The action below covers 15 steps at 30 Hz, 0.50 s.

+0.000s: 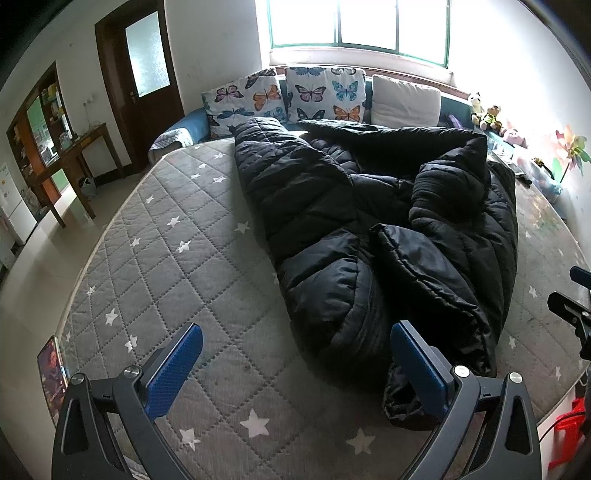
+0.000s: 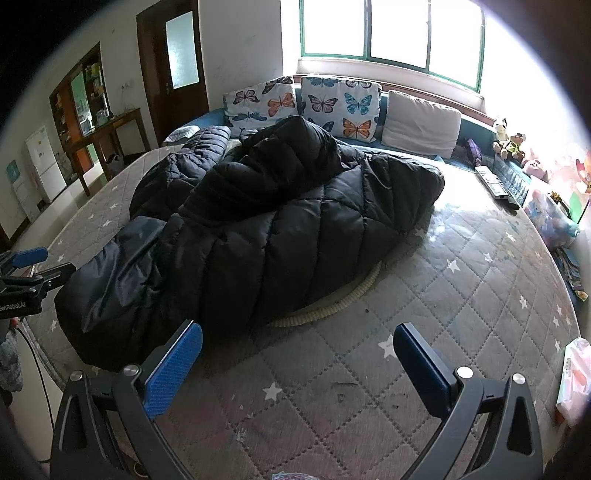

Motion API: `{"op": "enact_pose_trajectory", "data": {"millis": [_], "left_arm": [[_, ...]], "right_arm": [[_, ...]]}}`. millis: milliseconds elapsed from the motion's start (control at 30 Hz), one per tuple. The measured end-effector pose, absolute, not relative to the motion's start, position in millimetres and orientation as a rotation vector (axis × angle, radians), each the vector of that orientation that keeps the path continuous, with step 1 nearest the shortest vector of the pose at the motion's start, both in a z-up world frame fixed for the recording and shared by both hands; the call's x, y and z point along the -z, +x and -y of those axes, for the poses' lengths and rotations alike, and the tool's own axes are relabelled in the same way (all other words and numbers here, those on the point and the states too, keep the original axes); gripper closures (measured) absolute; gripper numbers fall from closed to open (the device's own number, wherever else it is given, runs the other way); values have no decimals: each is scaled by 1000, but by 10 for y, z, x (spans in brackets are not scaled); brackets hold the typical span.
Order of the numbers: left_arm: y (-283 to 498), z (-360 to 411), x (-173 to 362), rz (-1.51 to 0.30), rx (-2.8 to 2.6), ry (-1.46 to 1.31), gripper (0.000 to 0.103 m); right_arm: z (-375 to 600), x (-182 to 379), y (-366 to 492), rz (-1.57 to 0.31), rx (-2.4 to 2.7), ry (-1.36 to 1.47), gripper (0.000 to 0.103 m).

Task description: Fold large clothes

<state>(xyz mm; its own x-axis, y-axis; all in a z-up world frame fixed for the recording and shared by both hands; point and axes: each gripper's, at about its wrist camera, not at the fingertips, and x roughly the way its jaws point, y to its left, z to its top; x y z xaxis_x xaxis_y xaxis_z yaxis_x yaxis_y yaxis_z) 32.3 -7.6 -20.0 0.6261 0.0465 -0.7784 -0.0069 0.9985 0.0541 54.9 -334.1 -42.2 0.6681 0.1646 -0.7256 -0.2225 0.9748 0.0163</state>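
Left wrist view: black padded coat (image 1: pixel 369 229) lies bunched and unfolded on the bed (image 1: pixel 166 258); left hand-held gripper (image 1: pixel 295 365) and right hand-held gripper (image 2: pixel 297 363) both gape wide, empty; folding seems barely begun

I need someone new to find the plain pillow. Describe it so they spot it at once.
Start at the bright window; below it, pillows line the head of the bed. The plain pillow is the rightmost of three, next to the stuffed toys. It alone is plain off-white; the other two carry butterfly prints.
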Motion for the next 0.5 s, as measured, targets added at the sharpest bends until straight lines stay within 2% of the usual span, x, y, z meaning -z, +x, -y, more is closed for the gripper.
{"op": "enact_pose_trajectory", "data": {"millis": [500], "left_arm": [[551,-27,178,-905,-51,41,0]], "right_arm": [[3295,317,752,-796,-227,-121,0]]}}
